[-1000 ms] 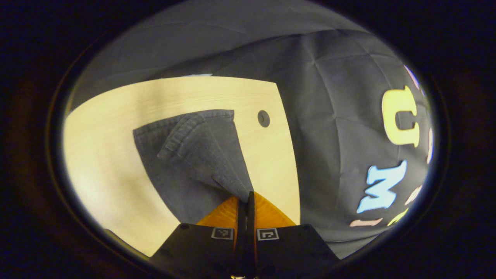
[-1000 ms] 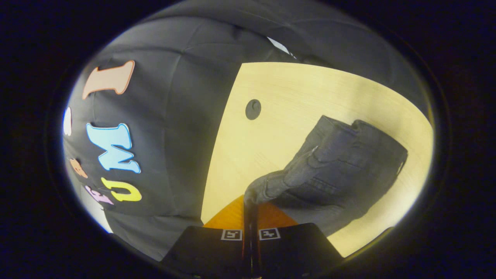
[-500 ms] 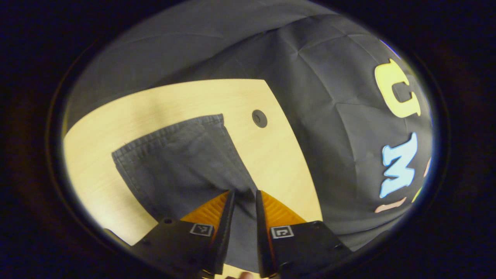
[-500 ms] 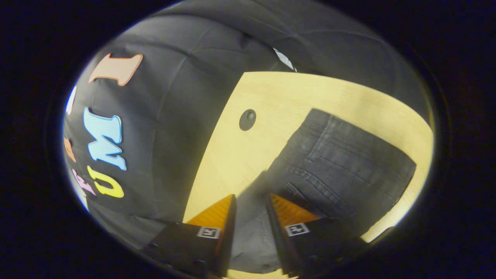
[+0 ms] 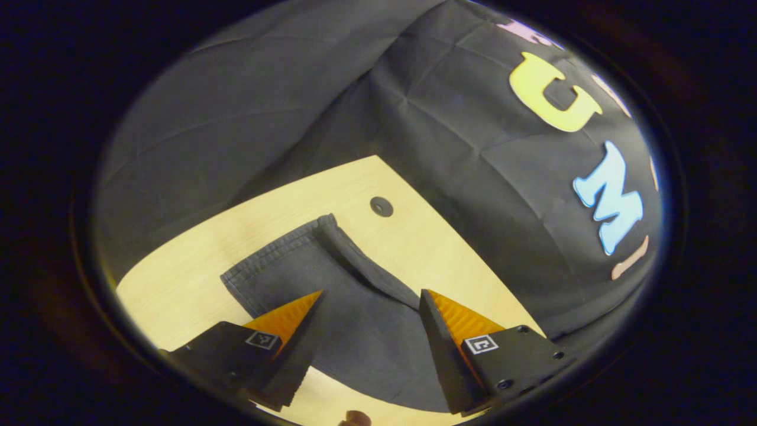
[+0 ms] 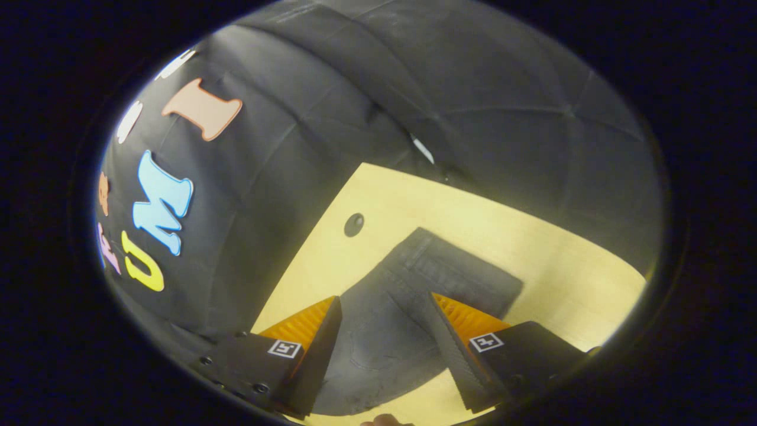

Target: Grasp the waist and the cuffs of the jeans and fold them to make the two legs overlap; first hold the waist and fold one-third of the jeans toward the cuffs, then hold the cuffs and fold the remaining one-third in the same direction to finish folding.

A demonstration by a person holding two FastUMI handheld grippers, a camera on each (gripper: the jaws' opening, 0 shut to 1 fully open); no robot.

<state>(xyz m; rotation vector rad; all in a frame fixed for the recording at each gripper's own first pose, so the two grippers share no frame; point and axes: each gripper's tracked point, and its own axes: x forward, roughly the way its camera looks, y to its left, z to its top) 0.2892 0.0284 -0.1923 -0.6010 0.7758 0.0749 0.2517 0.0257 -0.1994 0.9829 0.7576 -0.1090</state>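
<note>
Jaws wide apart, above folded jeans (image 5: pixel 366 331)

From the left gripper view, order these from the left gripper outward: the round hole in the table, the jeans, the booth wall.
1. jeans: lying flat just ahead of the open left gripper.
2. round hole: in the table, past the jeans' far corner, slightly right.
3. booth wall: behind the table's far edge.

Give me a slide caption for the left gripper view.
Open left gripper above dark jeans lying on a light wooden table.
</note>
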